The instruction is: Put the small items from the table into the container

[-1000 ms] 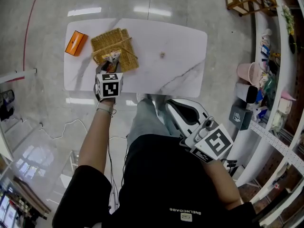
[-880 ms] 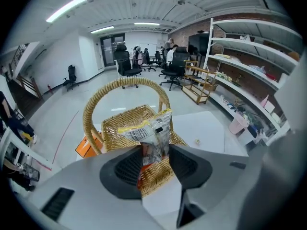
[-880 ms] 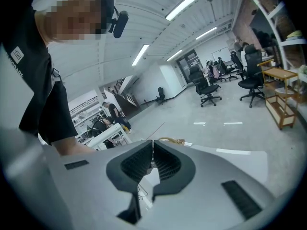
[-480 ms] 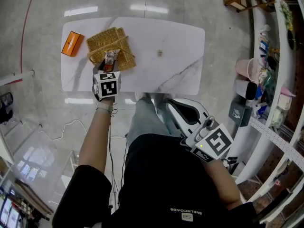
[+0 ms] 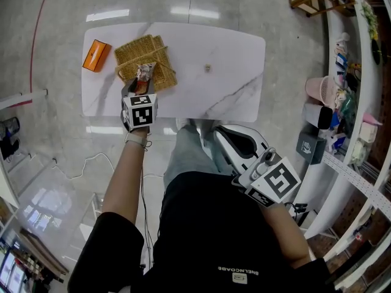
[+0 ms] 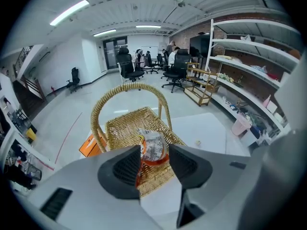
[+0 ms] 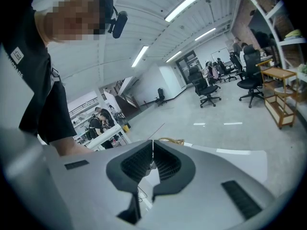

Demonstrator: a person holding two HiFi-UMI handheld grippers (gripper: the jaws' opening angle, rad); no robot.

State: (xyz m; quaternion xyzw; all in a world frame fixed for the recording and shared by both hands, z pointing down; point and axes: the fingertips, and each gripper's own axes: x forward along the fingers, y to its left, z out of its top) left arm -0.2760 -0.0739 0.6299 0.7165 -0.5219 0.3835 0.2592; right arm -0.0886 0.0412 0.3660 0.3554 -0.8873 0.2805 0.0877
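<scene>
An orange box (image 5: 96, 55) lies at the left end of the white worktop (image 5: 235, 54). Just beside it stands the woven basket (image 5: 142, 52) with its tall round handle.

Your left tool (image 5: 138, 85) is over the near side of the basket. It is pinching a crinkly snack packet (image 6: 152, 148) between its two dark pads, one on each side. The packet (white with red and orange on it) sticks up out of the tool, and it hangs over the basket's near part. You cannot tell if it touches the weave.

Farther right, one tiny thing (image 5: 208, 69) sits alone near the middle of the worktop, well apart from the basket.

Your right tool (image 7: 152, 159) is far over on the right, low down by your body and away from the worktop. Its pads are pressed together with nothing between them.
</scene>
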